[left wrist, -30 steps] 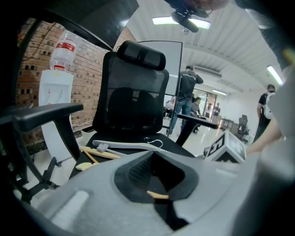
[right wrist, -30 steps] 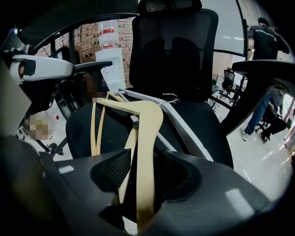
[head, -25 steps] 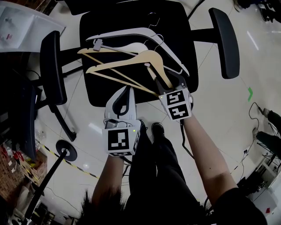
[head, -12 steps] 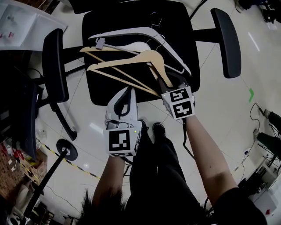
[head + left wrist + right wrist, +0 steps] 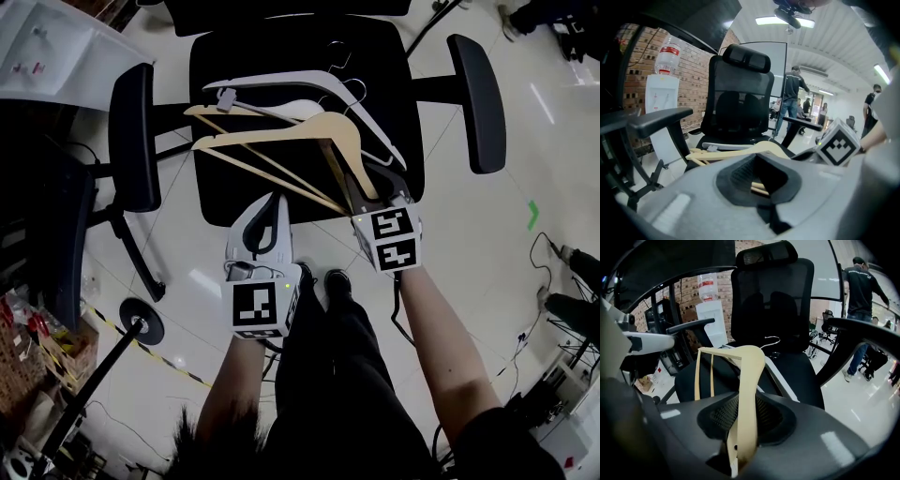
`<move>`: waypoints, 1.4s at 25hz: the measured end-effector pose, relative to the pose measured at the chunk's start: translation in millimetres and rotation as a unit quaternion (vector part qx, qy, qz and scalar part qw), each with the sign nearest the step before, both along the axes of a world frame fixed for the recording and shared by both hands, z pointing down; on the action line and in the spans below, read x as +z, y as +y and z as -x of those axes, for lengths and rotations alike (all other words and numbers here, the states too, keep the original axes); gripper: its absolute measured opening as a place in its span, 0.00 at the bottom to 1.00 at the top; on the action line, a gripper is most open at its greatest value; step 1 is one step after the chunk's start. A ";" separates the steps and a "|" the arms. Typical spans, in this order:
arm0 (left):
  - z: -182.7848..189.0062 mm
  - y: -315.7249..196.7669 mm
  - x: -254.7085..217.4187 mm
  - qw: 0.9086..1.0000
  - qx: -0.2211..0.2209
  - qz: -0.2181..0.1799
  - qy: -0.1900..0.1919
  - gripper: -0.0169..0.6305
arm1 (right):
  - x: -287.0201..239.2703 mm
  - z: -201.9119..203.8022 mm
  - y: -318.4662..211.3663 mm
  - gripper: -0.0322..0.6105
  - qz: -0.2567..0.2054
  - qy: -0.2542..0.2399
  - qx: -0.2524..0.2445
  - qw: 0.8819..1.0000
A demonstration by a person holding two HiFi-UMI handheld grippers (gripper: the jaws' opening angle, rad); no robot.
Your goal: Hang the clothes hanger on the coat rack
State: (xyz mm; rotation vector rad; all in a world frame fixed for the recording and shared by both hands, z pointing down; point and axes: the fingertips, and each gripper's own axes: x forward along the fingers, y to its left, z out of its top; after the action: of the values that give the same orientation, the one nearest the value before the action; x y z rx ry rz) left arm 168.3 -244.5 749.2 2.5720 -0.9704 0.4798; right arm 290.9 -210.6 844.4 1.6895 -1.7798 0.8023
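Note:
A pale wooden hanger [image 5: 281,136] lies on top of a pile of hangers on the black office chair seat [image 5: 384,66]. My right gripper [image 5: 364,192] is shut on its near shoulder end, and that end is lifted a little. In the right gripper view the hanger [image 5: 749,380] runs up from between the jaws of the right gripper [image 5: 740,441], with its wire hook [image 5: 771,339] at the far end. My left gripper [image 5: 272,202] hovers at the seat's front edge, shut on nothing. In the left gripper view the pile of hangers [image 5: 736,152] lies just beyond the left gripper [image 5: 761,187].
A grey plastic hanger [image 5: 281,82], a white one [image 5: 302,101] and a second wooden one [image 5: 220,112] lie under the held hanger. Armrests [image 5: 134,131] [image 5: 473,98] flank the seat and the backrest [image 5: 771,301] rises behind. A water dispenser [image 5: 663,93] and people [image 5: 792,101] stand beyond.
My right gripper has risen with the wooden hanger's near end, tilting the hanger up off the pile. The left gripper has stayed put.

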 end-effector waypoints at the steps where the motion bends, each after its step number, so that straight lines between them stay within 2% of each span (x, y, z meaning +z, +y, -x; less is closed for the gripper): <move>1: 0.0 0.2 -4.5 1.000 0.000 -0.003 0.001 0.03 | -7.3 -1.7 -0.2 0.21 -0.007 0.002 0.002 1.000; 7: 2.2 1.9 -40.3 1.000 -0.008 -0.020 0.011 0.03 | -59.2 -13.0 4.6 0.21 -0.038 0.038 -0.009 0.999; 12: -0.7 9.1 -81.8 0.999 -0.012 -0.042 0.026 0.03 | -109.9 -23.3 19.3 0.21 -0.063 0.042 -0.019 0.997; 20: -14.9 23.1 -172.6 0.995 -0.010 -0.077 0.063 0.03 | -197.1 -39.6 28.4 0.21 -0.116 0.057 -0.023 0.991; 31: -2.9 62.0 -274.0 0.987 -0.010 -0.129 0.091 0.03 | -303.1 -8.9 55.8 0.21 -0.184 0.063 -0.087 0.977; 35: 14.7 73.0 -308.4 0.985 -0.021 -0.152 0.083 0.03 | -337.9 4.7 64.6 0.21 -0.208 0.070 -0.106 0.970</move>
State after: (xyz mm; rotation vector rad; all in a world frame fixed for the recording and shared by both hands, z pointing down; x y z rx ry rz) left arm 153.6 -171.4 440.8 2.7963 -1.1082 0.1081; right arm 286.2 -146.1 506.5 1.7145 -2.0849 0.2176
